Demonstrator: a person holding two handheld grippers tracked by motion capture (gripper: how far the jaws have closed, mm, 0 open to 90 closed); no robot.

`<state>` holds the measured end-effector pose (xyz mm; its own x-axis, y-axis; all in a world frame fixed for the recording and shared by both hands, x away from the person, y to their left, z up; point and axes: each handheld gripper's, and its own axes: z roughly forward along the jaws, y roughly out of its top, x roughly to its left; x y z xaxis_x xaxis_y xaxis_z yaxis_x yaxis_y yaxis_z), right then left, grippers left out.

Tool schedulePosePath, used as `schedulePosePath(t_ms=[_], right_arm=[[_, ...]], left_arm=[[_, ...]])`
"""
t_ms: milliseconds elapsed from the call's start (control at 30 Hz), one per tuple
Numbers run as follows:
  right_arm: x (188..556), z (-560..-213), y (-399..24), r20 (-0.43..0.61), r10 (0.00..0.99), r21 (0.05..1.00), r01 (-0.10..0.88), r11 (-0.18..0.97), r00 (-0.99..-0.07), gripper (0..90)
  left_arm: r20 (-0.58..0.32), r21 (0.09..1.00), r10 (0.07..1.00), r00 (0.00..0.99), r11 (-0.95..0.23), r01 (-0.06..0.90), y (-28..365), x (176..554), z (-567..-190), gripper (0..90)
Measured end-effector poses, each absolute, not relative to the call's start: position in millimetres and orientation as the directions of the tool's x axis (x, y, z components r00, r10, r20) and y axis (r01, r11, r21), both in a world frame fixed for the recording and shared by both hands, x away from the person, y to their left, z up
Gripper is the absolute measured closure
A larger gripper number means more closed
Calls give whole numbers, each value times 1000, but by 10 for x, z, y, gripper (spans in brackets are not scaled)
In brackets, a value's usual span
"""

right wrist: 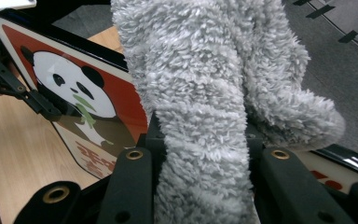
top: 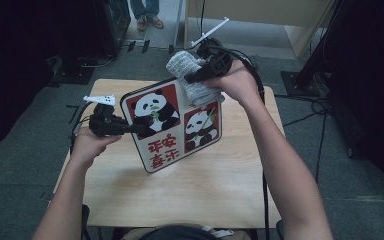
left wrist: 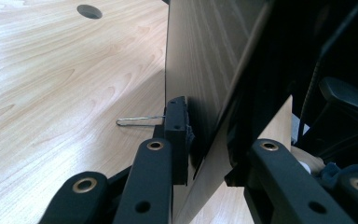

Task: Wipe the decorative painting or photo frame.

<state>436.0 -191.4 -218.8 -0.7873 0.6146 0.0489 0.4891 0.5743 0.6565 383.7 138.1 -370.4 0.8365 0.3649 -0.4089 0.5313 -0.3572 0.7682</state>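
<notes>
Panda board (top: 172, 125): tilted above bench (top: 215, 185) centre, left edge clamped in left tongs (top: 139, 129). Grey fleecy cloth (top: 192, 75): clamped in right tongs (top: 196, 77), apparently touching the board's far right corner.

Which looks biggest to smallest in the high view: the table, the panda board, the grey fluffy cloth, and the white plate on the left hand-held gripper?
1. Table
2. Panda board
3. Grey fluffy cloth, partly hidden by the right hand-held gripper, so its full size is unsure
4. White plate on the left hand-held gripper
</notes>
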Motion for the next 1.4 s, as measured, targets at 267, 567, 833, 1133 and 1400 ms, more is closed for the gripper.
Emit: schedulePosePath(t_ms=[267, 567, 833, 1133, 1400], right_arm=[[4314, -2247, -1928, 41, 604, 637, 487, 598, -796, 679], [4267, -2335, -1930, 41, 595, 635, 481, 605, -802, 678], [4235, -2469, -1921, 53, 585, 634, 480, 606, -809, 678], [4206, -2592, -1918, 73, 581, 628, 490, 604, -811, 677], [4179, -2686, -1932, 92, 579, 631, 497, 596, -810, 678]], left_arm=[[-404, 771, 363, 840, -359, 526, 1377, 3836, -3703, 770], [-405, 772, 360, 841, -359, 525, 1376, 3838, -3704, 770], [-393, 775, 356, 848, -369, 514, 1379, 3842, -3702, 771], [-392, 775, 355, 849, -370, 513, 1379, 3842, -3701, 772], [-391, 775, 356, 849, -371, 512, 1378, 3840, -3700, 772]])
